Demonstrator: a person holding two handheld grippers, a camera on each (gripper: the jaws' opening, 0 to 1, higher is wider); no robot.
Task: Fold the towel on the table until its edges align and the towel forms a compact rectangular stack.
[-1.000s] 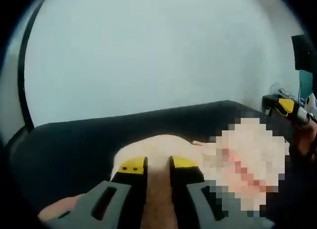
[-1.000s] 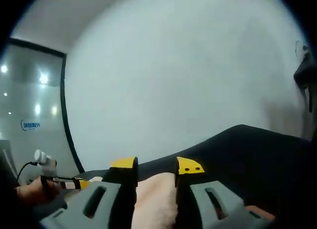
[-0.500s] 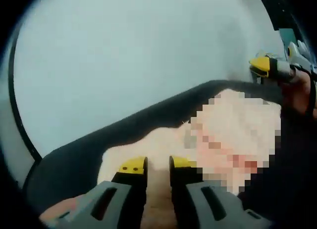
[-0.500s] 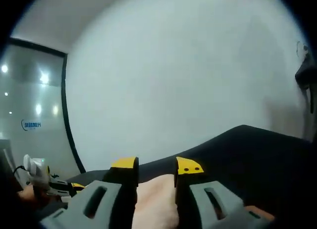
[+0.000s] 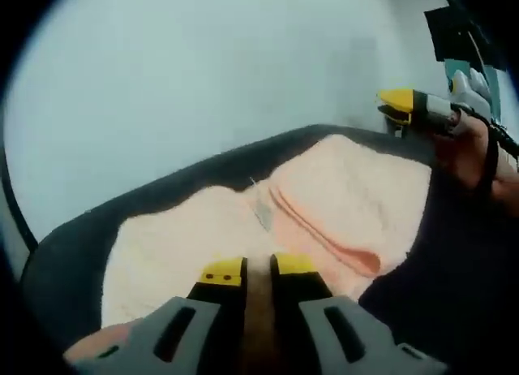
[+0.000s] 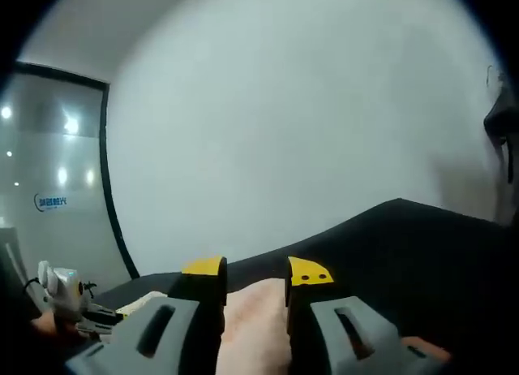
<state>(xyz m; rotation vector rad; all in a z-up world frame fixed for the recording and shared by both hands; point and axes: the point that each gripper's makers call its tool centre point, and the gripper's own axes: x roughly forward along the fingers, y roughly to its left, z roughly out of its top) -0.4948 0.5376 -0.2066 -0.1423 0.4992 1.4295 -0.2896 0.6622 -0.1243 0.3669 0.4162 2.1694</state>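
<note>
We see the peach towel (image 5: 243, 229) spread over the dark bench (image 5: 81, 237), one layer folded across it. Our left tool (image 5: 258, 269) is clenched on the towel's near edge. In the right gripper view, our right tool (image 6: 254, 274) grips towel cloth between its yellow-tipped jaws, with a pale wall (image 6: 284, 123) beyond.

Office-like room: glass partition (image 6: 49, 196) with logo, plain wall (image 6: 284, 131).
</note>
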